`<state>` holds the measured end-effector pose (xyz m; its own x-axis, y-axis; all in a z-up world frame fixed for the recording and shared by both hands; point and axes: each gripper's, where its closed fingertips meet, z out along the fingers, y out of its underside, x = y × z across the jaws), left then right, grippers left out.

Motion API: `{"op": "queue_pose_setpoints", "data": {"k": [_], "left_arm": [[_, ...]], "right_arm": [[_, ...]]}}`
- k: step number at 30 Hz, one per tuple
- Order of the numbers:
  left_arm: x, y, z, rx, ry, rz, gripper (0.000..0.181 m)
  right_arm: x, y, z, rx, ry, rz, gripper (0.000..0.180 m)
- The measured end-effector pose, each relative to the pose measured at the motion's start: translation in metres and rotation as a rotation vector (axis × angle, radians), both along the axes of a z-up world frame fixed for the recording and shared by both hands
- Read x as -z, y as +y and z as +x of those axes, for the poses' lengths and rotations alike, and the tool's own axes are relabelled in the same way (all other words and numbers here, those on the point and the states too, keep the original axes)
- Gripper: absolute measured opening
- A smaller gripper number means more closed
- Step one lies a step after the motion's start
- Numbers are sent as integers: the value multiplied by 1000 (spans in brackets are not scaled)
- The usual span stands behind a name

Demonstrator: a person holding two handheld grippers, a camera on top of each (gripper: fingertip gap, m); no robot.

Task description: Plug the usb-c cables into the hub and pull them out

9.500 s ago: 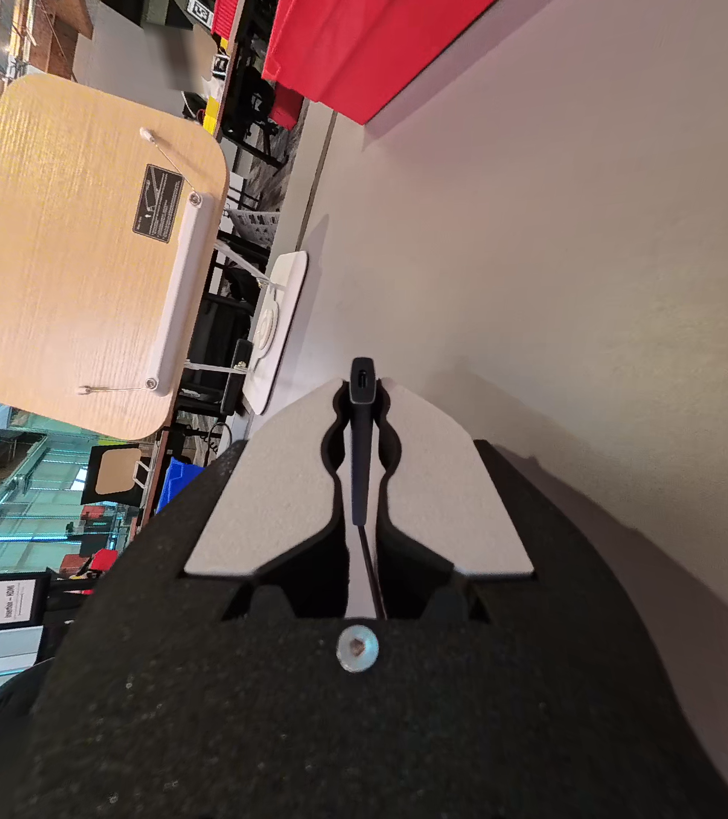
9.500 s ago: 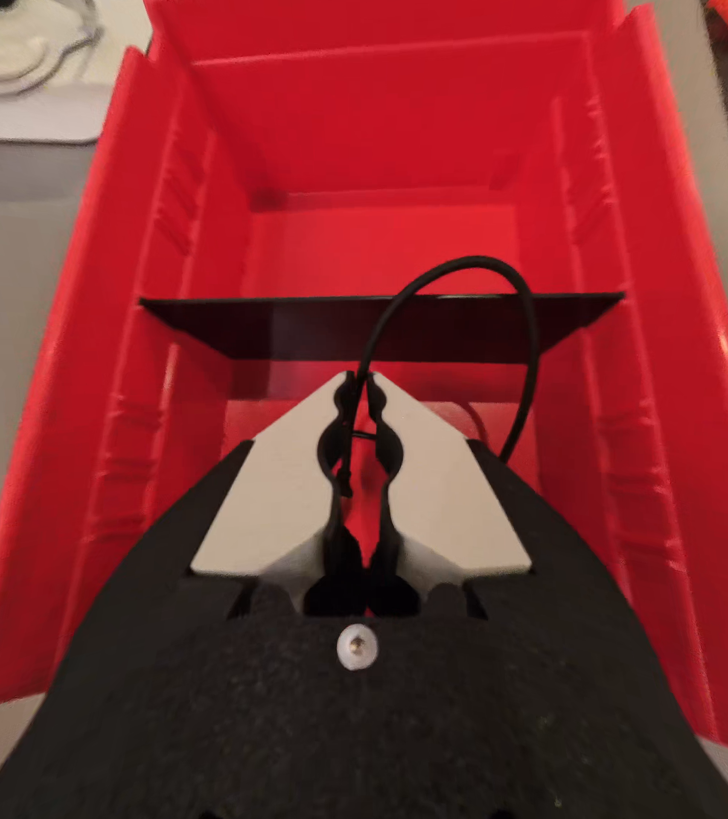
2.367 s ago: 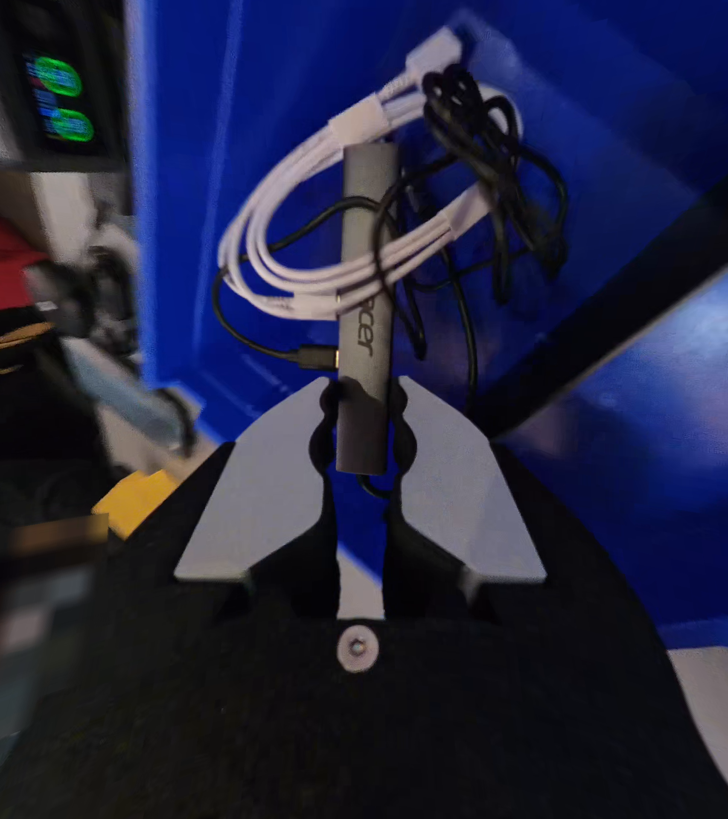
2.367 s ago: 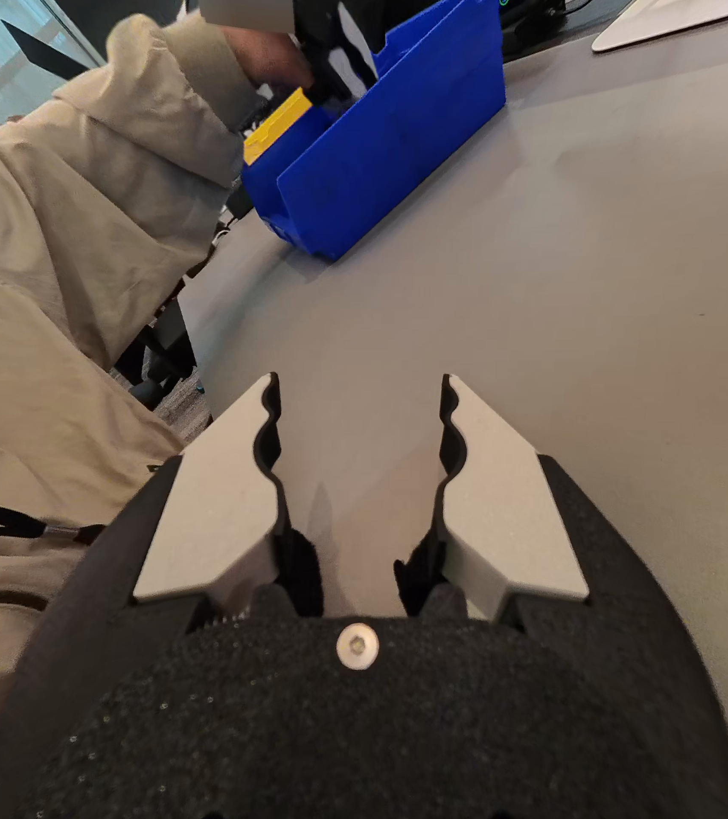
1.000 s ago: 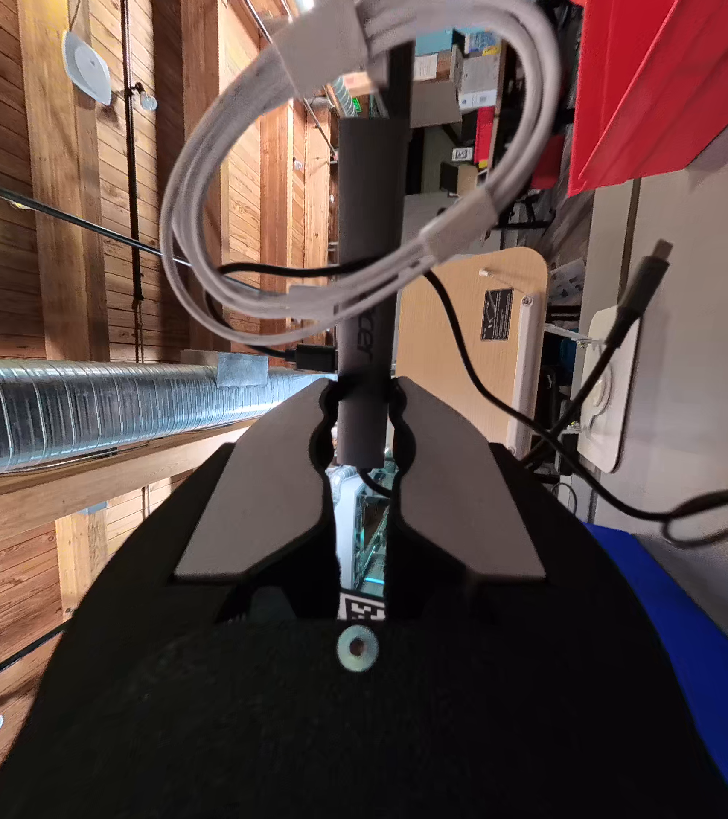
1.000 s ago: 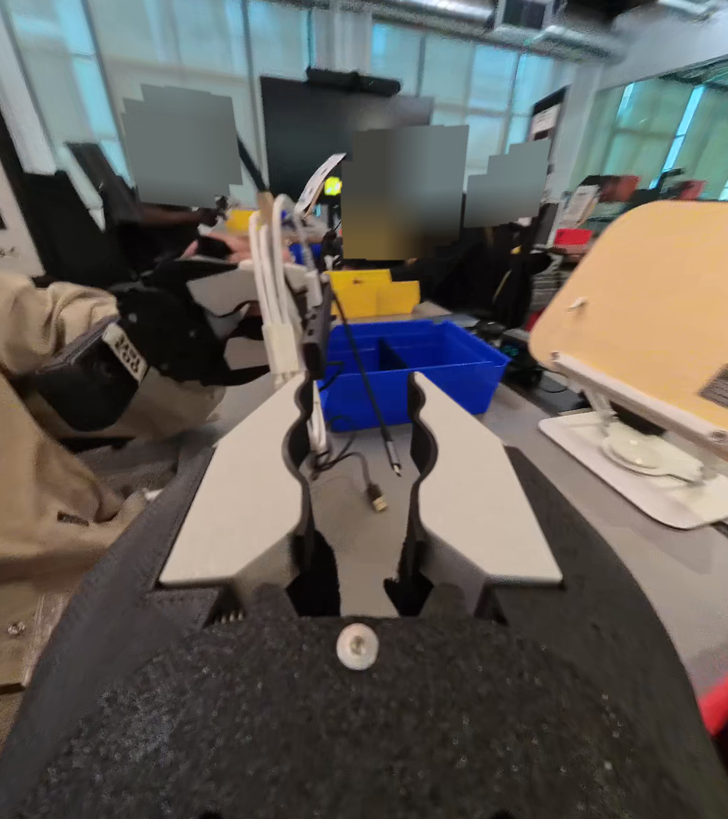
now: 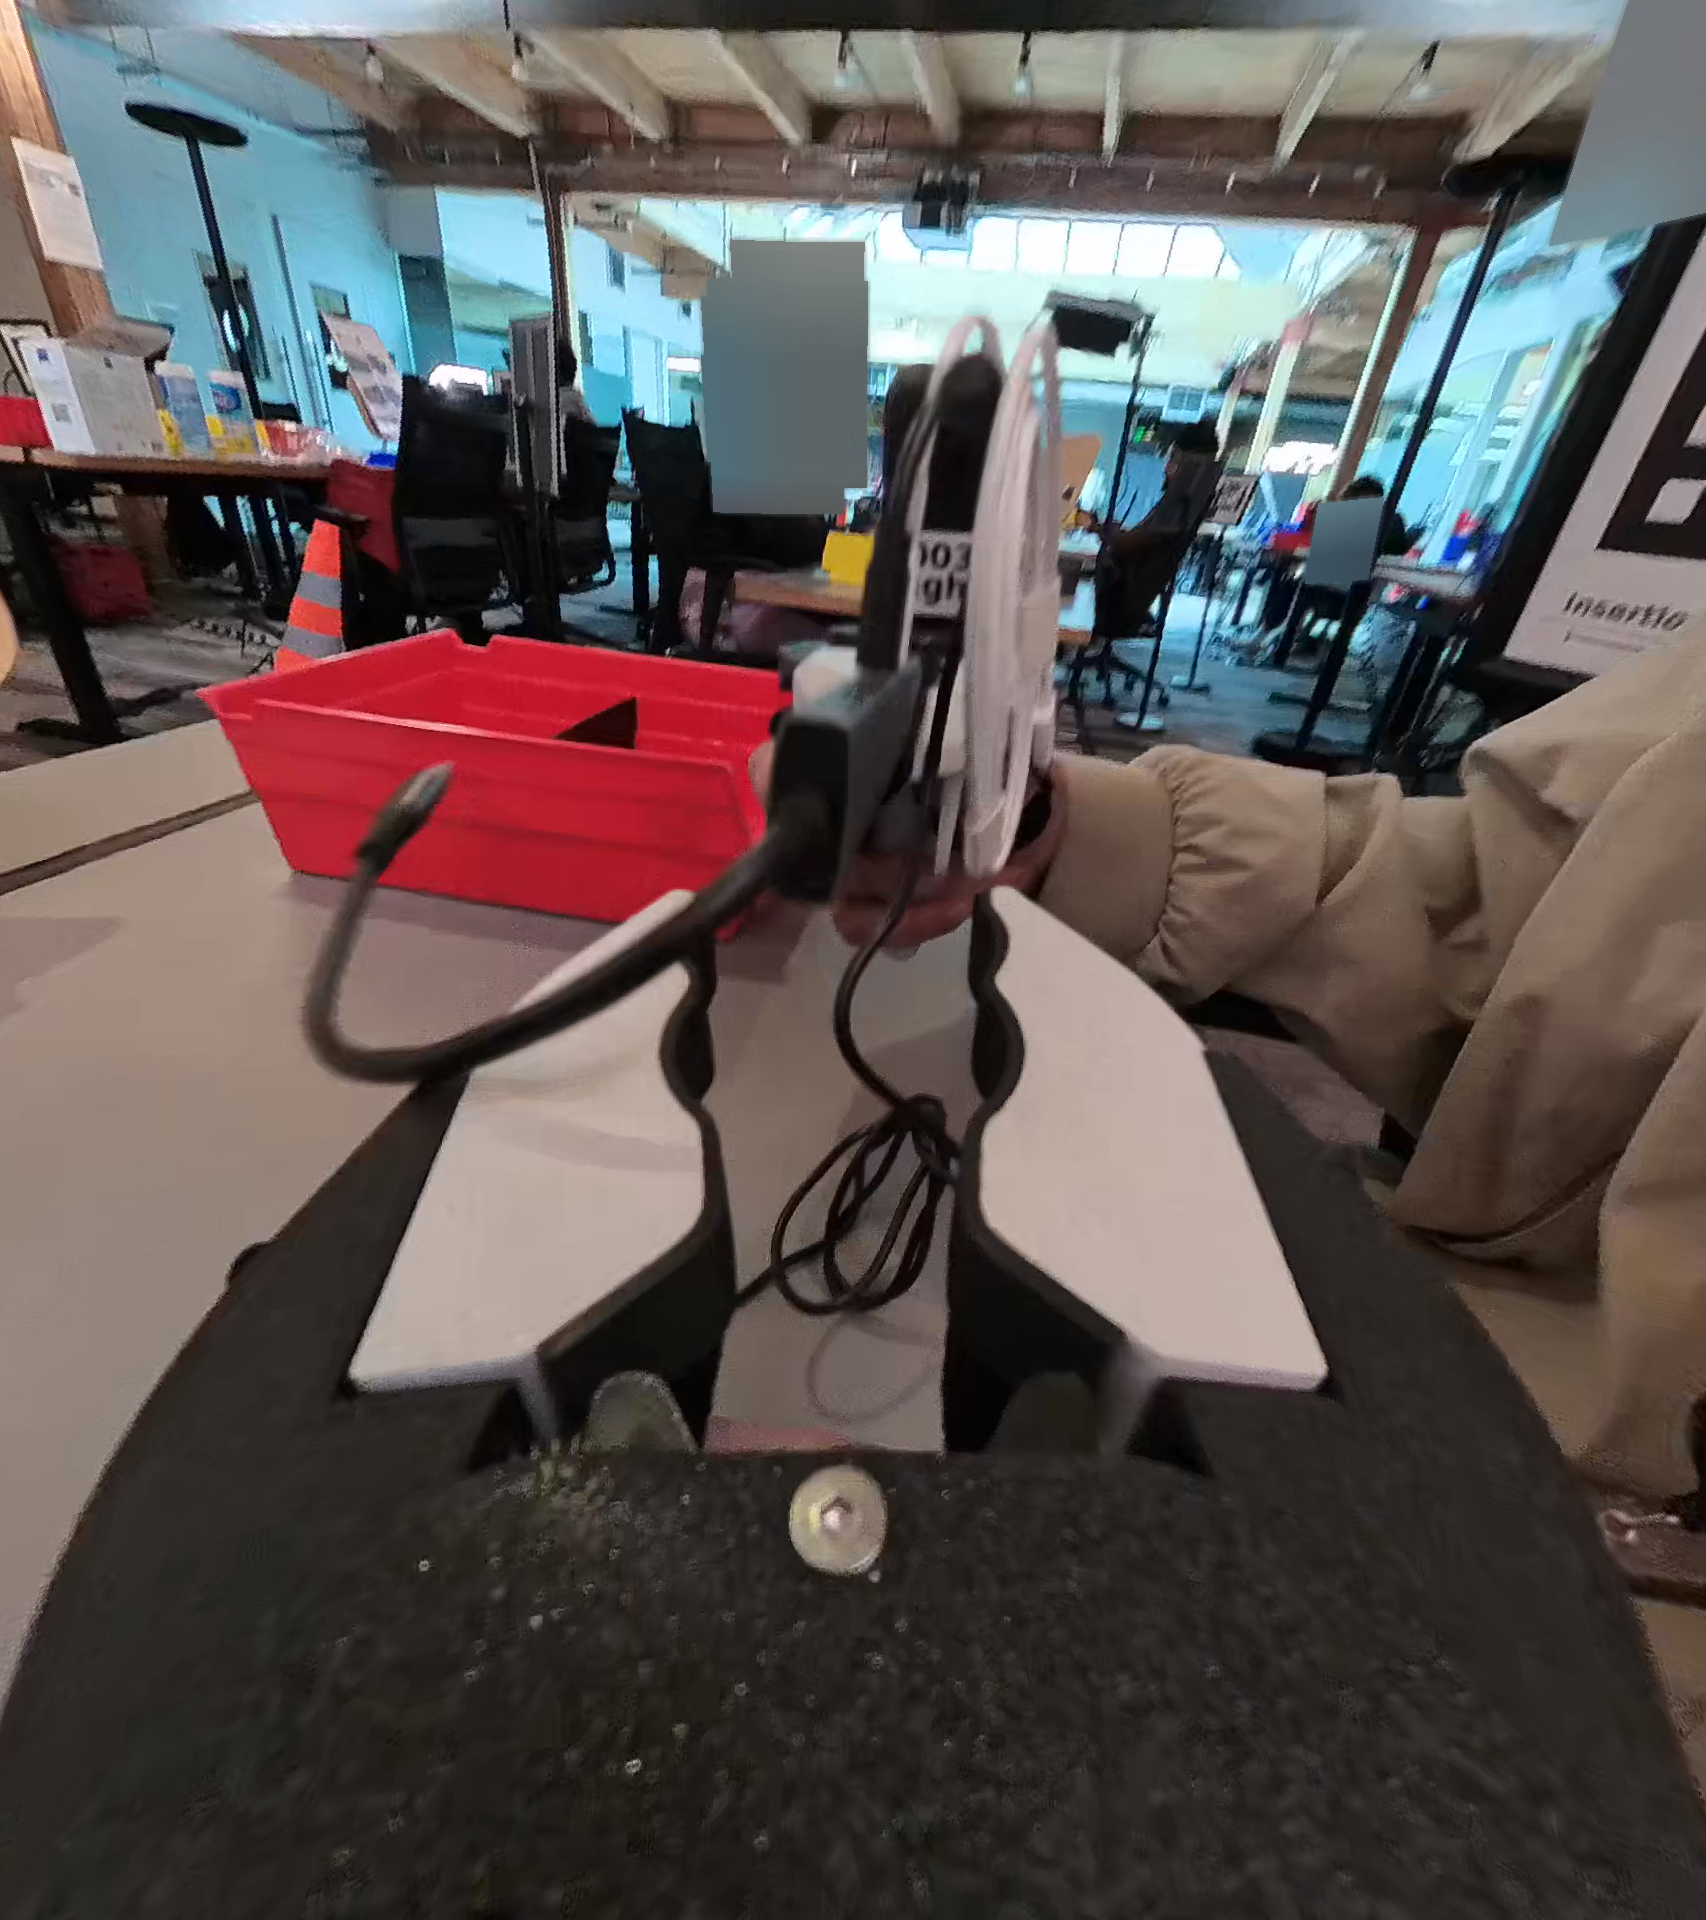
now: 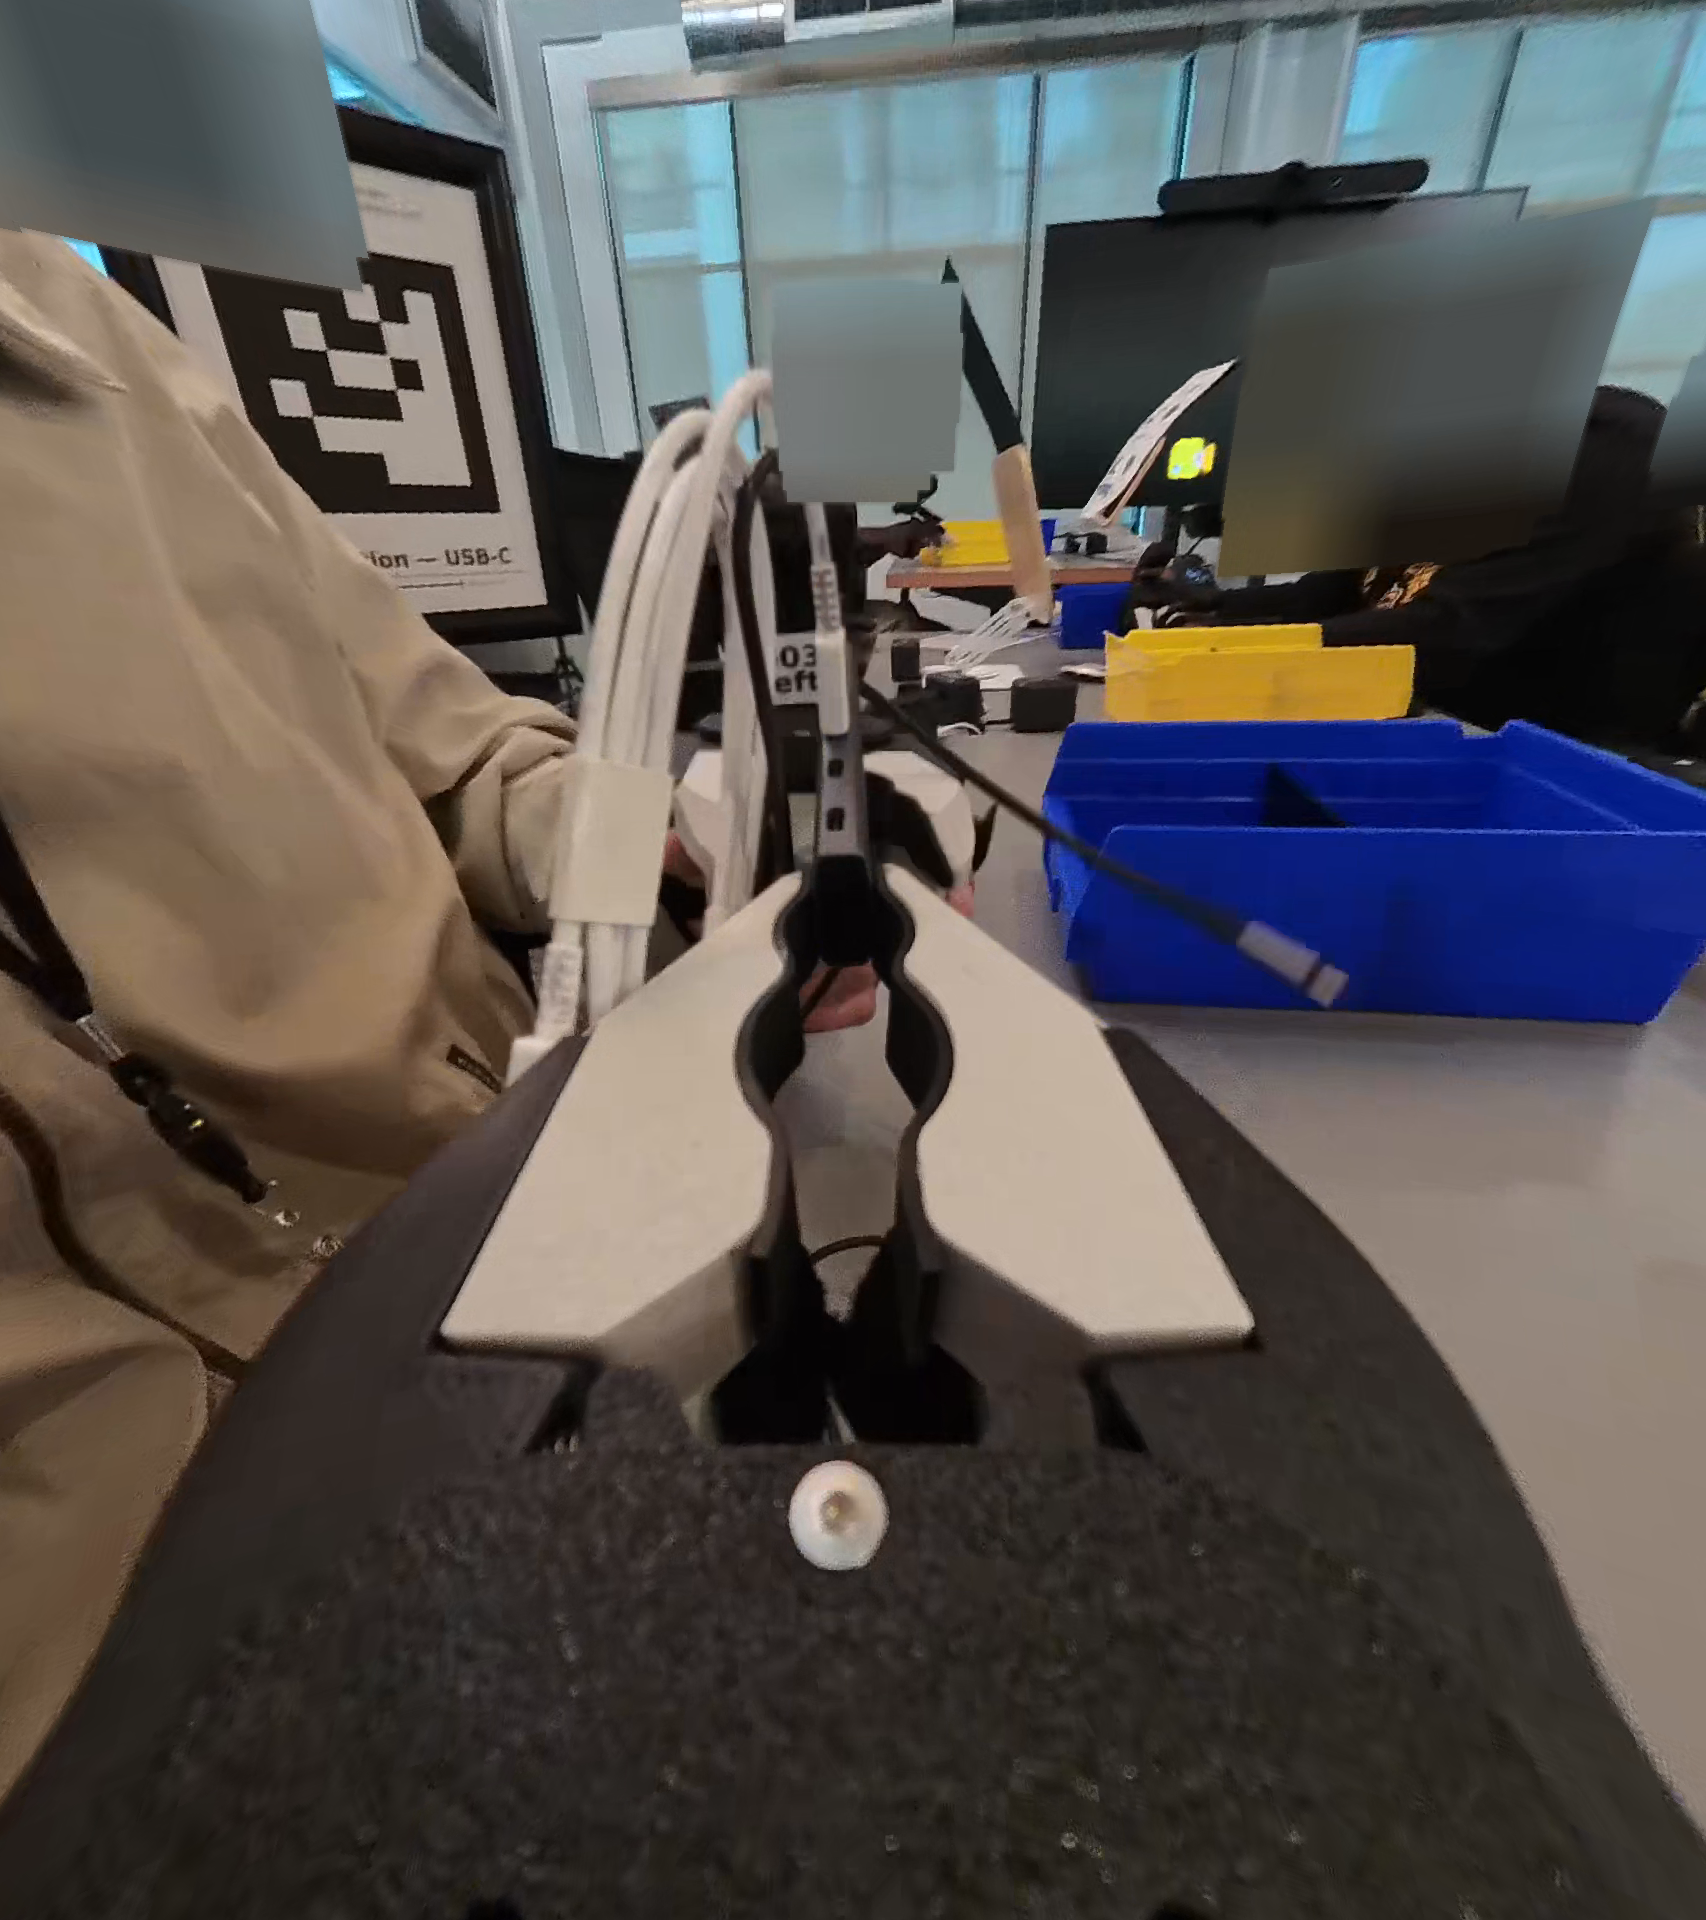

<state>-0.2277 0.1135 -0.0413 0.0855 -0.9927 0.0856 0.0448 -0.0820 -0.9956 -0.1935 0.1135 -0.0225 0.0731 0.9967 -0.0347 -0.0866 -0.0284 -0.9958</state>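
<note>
Slim grey hub (image 8: 844,805), apparently upright, cable-draped.

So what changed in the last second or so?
The hub changed grippers: the left gripper, which was clamping it, has opened and let go, and the right gripper, open before, has shut on its end. The white cable coil and black cable hang from it as before.

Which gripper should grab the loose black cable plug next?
Left. The left gripper has open, empty jaws, and the black cable plug hangs just ahead of it; the right gripper is shut on the hub.
</note>
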Motion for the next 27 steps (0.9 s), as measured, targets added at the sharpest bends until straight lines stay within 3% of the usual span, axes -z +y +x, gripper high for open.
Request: {"op": "queue_pose_setpoints", "data": {"k": [4,13,27], "left_arm": [[-8,-5,-1,41,-82,-51,39],[1,-9,7,46,-48,-21,14],[0,-6,3,15,2,-14,11]], "right_arm": [[13,-2,-7,-15,-68,-12,8],[37,-6,-15,-35,-194,-12,8],[50,-2,-15,-18,-273,-20,10]]}}
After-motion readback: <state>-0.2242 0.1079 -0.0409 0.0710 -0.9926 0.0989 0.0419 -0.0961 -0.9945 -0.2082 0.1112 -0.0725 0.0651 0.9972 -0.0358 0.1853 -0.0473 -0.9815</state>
